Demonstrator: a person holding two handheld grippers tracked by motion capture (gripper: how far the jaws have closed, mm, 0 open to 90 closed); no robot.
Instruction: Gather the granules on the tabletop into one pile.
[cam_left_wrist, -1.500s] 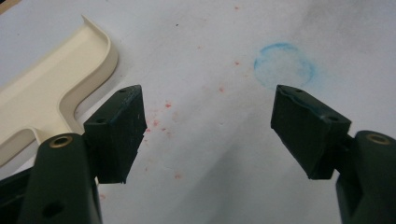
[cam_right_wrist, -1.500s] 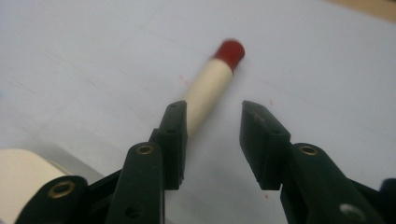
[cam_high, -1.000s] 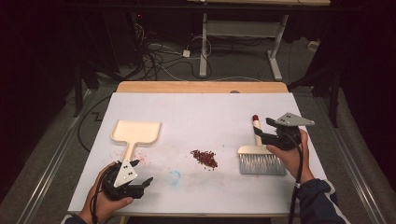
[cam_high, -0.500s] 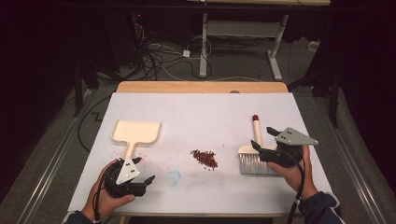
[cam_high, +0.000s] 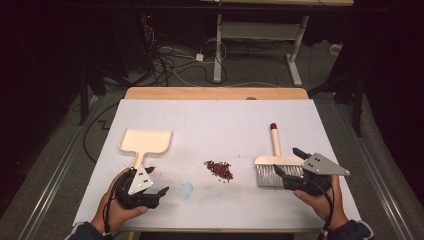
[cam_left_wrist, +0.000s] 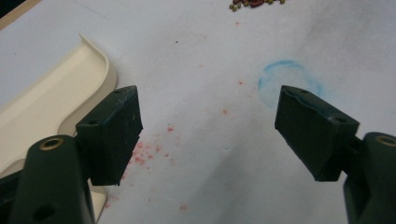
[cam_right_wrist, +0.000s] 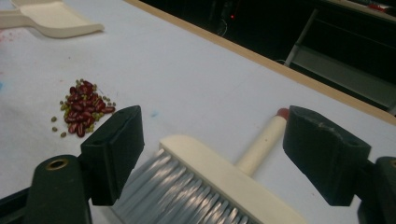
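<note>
While a small heap of beans lies near the middle of the white table, a brush is seen to its right and a cream dustpan to its left, all well apart. The right gripper is held with jaws spread wide over the brush bristles; the left gripper is held with jaws spread wide beside the dustpan handle. Red specks and a blue ring mark the table. Cables and table legs are seen on the dark floor behind.

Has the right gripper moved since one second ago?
Yes. The right gripper has moved toward the person and slightly to the right: it was beside the brush handle, and now it is at the bristle head.
</note>
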